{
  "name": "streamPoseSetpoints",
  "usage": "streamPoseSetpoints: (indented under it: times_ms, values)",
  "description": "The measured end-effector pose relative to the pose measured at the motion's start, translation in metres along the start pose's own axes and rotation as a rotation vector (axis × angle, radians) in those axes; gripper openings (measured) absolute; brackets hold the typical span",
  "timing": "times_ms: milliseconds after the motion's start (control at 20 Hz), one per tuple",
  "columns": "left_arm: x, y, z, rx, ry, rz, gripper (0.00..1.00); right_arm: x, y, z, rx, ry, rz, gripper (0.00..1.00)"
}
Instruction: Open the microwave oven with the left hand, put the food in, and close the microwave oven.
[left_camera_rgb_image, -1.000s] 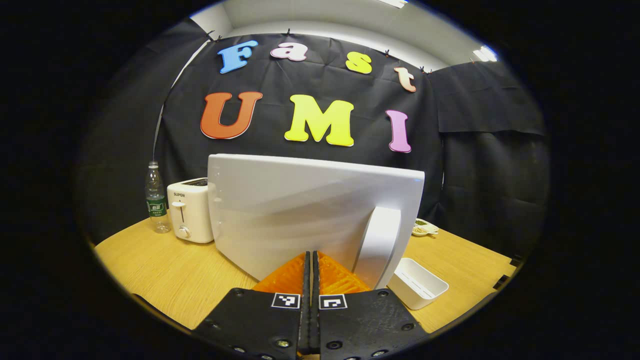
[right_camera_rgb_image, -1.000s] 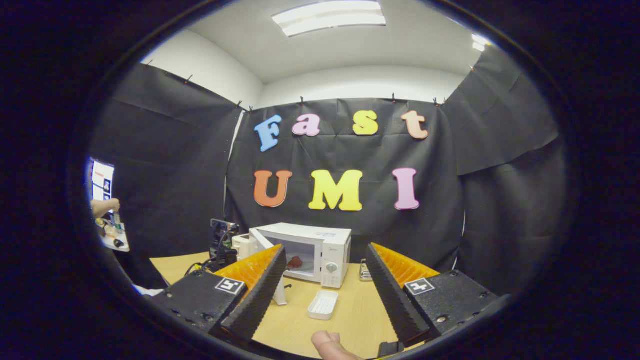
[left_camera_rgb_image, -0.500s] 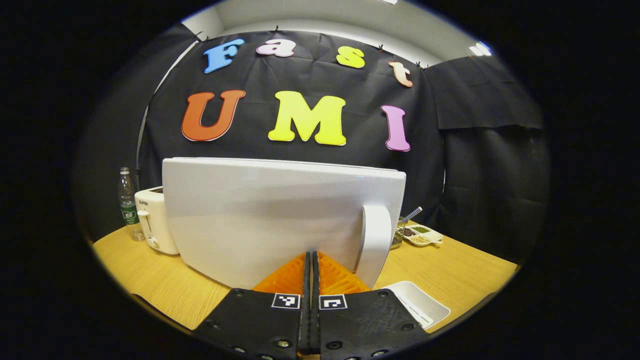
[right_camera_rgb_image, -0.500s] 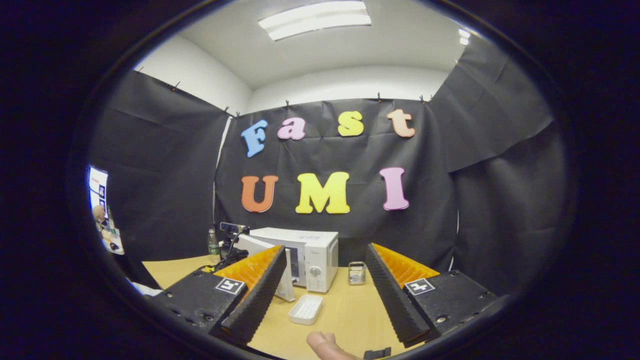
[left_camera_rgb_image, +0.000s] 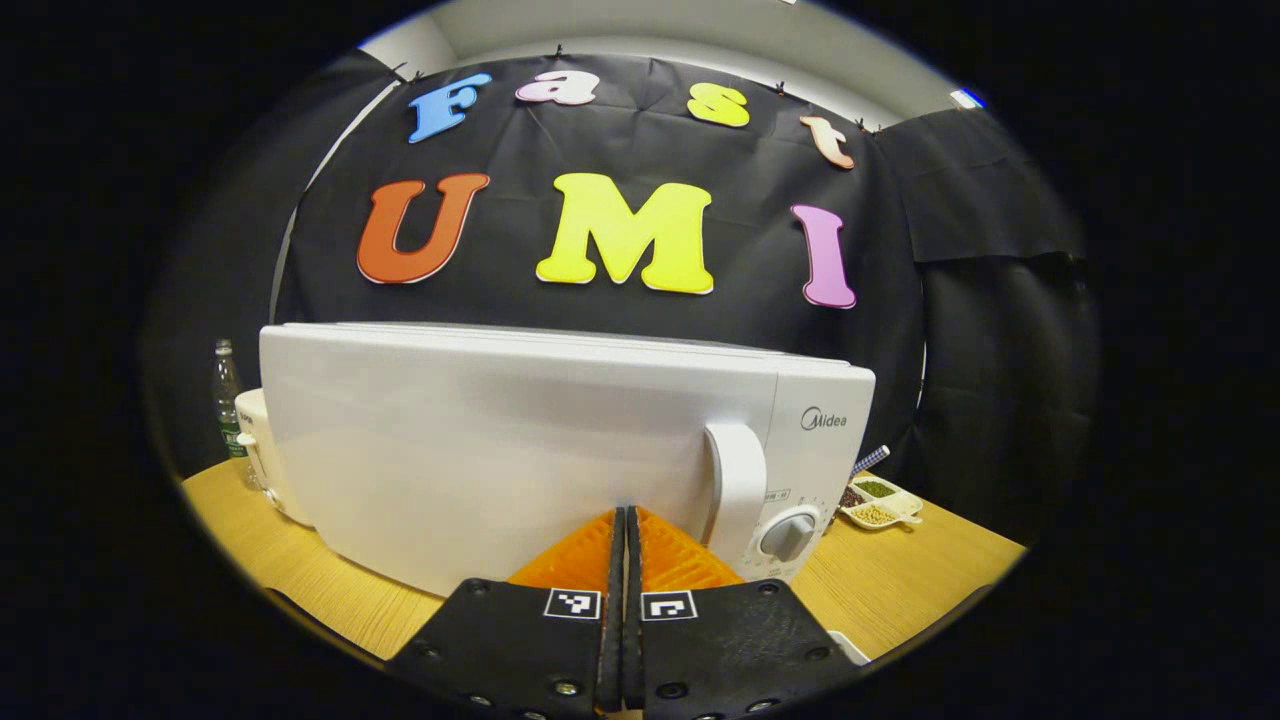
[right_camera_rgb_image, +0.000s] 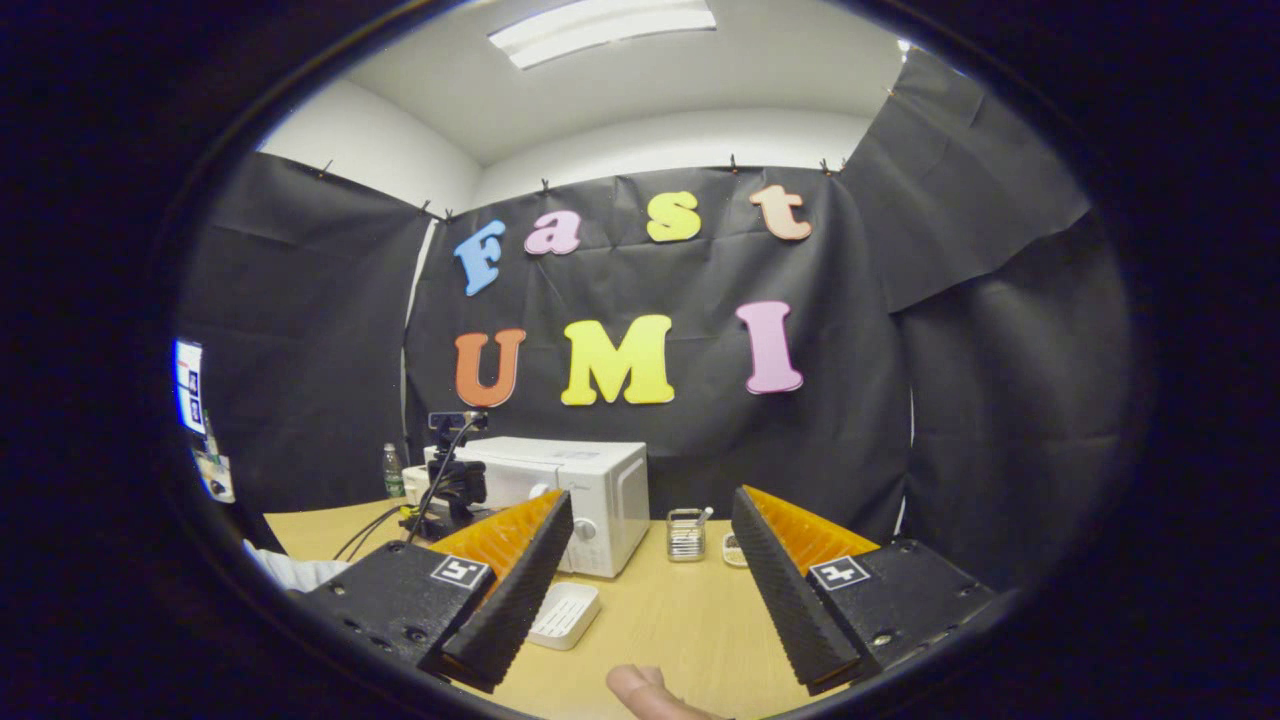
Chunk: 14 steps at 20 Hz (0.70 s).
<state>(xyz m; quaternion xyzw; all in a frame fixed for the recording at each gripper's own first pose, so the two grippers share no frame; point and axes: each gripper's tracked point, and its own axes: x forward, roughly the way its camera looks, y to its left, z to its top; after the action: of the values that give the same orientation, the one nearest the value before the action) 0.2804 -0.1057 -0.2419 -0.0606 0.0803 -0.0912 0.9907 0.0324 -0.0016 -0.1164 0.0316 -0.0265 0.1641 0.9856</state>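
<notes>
Microwave oven (left_camera_rgb_image: 560, 440) door looked shut, pressed by closed left gripper (left_camera_rgb_image: 624, 530); might spring back if unlatched.

The microwave (left_camera_rgb_image: 520, 440) hides most of the toaster (left_camera_rgb_image: 262, 470) and bottle (left_camera_rgb_image: 226, 400). The left tongs (left_camera_rgb_image: 625, 515) cover its lower front edge, their tips' contact unclear.
</notes>
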Motion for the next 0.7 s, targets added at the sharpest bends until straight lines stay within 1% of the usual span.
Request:
streamPoseSetpoints:
  times_ms: [50, 100, 150, 200, 250, 350, 400, 450, 500, 550, 600, 700]
  values:
    - [-0.002, 0.002, 0.003, 0.014, -0.026, 0.014, 0.02, 0.003, -0.006, -0.005, 0.008, 0.012, -0.007, 0.95]
    - [-0.002, 0.002, -0.002, 0.032, -0.005, 0.025, 0.02, 0.006, -0.011, -0.01, 0.017, 0.021, -0.014, 0.95]
    - [0.0, 0.003, -0.002, 0.058, -0.015, 0.037, 0.03, 0.007, -0.015, -0.014, 0.029, 0.031, -0.02, 0.95]
    - [0.0, 0.003, -0.002, 0.073, -0.017, 0.044, 0.03, 0.009, -0.018, -0.018, 0.041, 0.04, -0.024, 1.0]
    - [0.0, 0.004, -0.002, 0.073, -0.016, 0.05, 0.03, 0.009, -0.021, -0.02, 0.052, 0.049, -0.032, 0.95]
    - [0.0, 0.003, -0.003, 0.057, -0.009, 0.052, 0.03, 0.007, -0.026, -0.02, 0.063, 0.06, -0.05, 0.94]
    - [0.0, 0.002, -0.003, 0.043, -0.007, 0.048, 0.02, -0.001, -0.022, -0.017, 0.062, 0.062, -0.063, 1.0]
    - [-0.001, 0.002, -0.004, 0.023, 0.005, 0.039, 0.03, -0.005, -0.023, -0.016, 0.059, 0.067, -0.077, 0.99]
    - [-0.002, 0.001, -0.004, -0.007, 0.021, 0.027, 0.02, -0.01, -0.023, -0.016, 0.057, 0.07, -0.088, 0.98]
    - [-0.003, 0.0, -0.011, -0.047, 0.06, 0.02, 0.01, -0.015, -0.022, -0.014, 0.054, 0.072, -0.097, 0.99]
    - [-0.009, 0.001, -0.01, -0.074, 0.077, 0.024, 0.01, -0.02, -0.021, -0.012, 0.05, 0.072, -0.106, 0.98]
    - [-0.025, -0.004, 0.003, -0.083, 0.059, 0.013, 0.01, -0.028, -0.017, -0.01, 0.037, 0.076, -0.124, 0.98]
